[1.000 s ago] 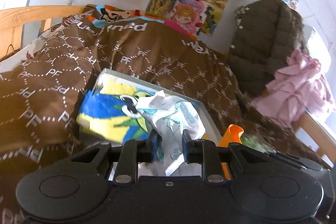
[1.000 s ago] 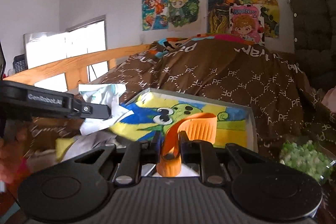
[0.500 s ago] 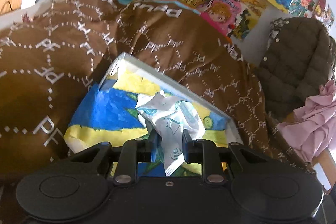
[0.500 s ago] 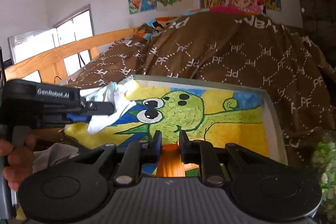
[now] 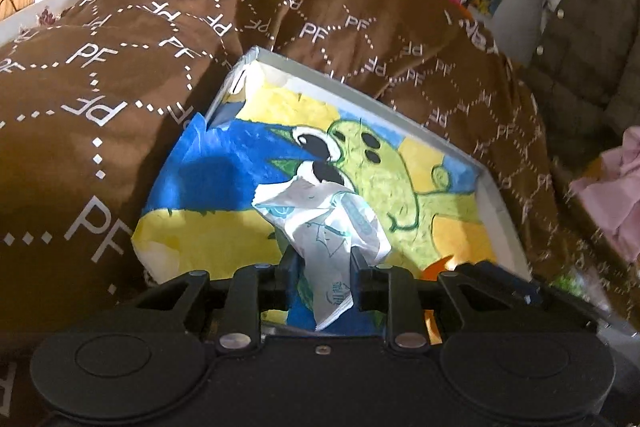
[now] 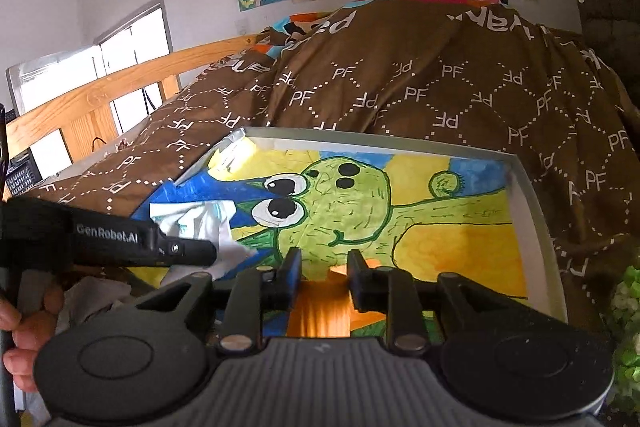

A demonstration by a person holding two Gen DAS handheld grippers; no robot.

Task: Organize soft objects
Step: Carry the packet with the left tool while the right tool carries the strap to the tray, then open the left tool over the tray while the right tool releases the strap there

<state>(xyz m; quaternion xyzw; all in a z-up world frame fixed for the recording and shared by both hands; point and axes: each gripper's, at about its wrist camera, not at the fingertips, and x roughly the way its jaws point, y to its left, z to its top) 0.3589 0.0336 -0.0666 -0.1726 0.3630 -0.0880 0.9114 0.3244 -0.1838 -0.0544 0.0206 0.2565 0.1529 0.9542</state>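
My left gripper (image 5: 320,259) is shut on a crumpled white tissue pack (image 5: 324,215) with teal print, held just above a grey tray (image 5: 360,83) lined with a green cartoon drawing (image 5: 380,167). The pack also shows in the right wrist view (image 6: 200,223), beside the left gripper (image 6: 208,253). My right gripper (image 6: 320,263) is shut on an orange ribbed soft object (image 6: 320,311), low over the tray's near edge (image 6: 532,195). An orange bit (image 5: 440,265) peeks out in the left wrist view.
The tray lies on a bed with a heaped brown "PF" duvet (image 6: 420,87) behind it. A wooden bed rail (image 6: 100,95) runs at left. A dark quilted jacket (image 5: 592,39) and pink cloth (image 5: 612,195) are at right. Green-white stuff (image 6: 628,327) sits at the right edge.
Both grippers have moved forward and down over the tray. The orange object has sunk low between the right fingers. The tissue pack now hangs over the drawing.
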